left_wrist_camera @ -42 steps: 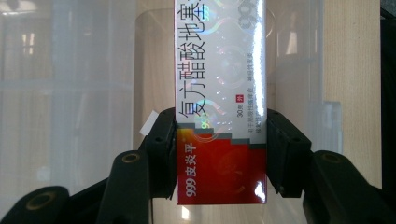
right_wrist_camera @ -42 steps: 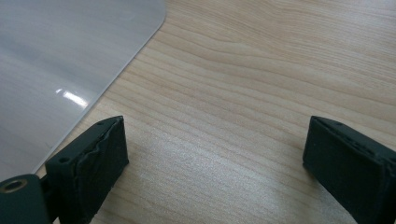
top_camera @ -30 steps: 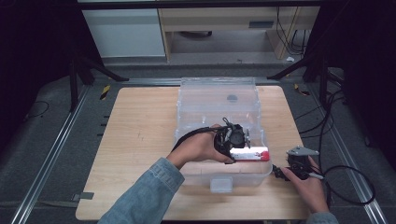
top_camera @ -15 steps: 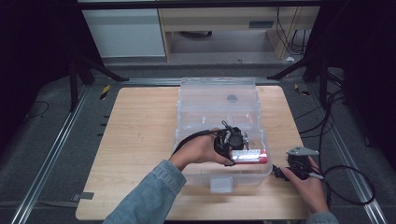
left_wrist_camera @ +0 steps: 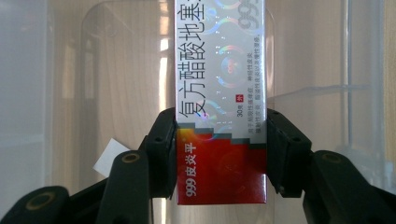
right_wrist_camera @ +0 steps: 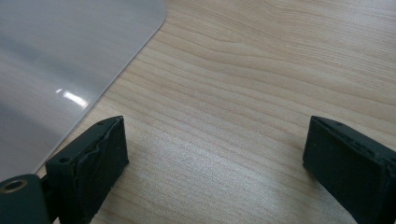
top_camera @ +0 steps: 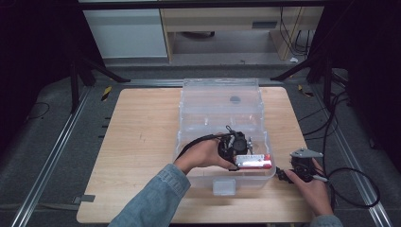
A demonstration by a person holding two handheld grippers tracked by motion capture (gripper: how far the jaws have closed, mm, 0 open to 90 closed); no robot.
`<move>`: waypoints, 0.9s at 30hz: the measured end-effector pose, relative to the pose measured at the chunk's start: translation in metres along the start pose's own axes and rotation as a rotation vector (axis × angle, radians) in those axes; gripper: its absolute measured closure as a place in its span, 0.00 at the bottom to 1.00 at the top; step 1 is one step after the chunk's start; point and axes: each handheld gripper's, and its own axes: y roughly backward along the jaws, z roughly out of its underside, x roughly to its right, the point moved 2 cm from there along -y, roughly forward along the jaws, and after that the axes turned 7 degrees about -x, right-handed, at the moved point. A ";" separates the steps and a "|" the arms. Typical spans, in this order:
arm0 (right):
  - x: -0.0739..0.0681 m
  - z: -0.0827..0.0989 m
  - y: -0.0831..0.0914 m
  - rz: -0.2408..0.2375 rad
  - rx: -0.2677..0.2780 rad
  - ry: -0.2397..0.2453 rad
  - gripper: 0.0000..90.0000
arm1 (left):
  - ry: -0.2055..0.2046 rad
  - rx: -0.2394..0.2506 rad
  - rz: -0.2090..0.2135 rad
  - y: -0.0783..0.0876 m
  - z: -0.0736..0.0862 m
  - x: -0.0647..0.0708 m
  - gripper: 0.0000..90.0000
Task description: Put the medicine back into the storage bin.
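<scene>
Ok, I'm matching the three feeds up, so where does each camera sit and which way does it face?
High view: above the person's side, facing forward and down on the table; forearms, hands and both grippers show.
Left gripper view: rides the left gripper, looking along jaws shut on the box over the clear bin.
Right gripper view: rides the right gripper, facing down at the table, jaws open.
Shared: high and left gripper views show the box.

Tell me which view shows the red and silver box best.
The left gripper view: the box sits close up between the left claw's jaws, print readable. The high view shows it small and sideways inside the clear bin. The right gripper view looks at bare table.
</scene>
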 end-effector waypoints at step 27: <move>0.000 0.000 0.000 -0.002 -0.001 -0.001 0.08 | 0.008 0.004 0.008 -0.020 0.004 -0.002 0.56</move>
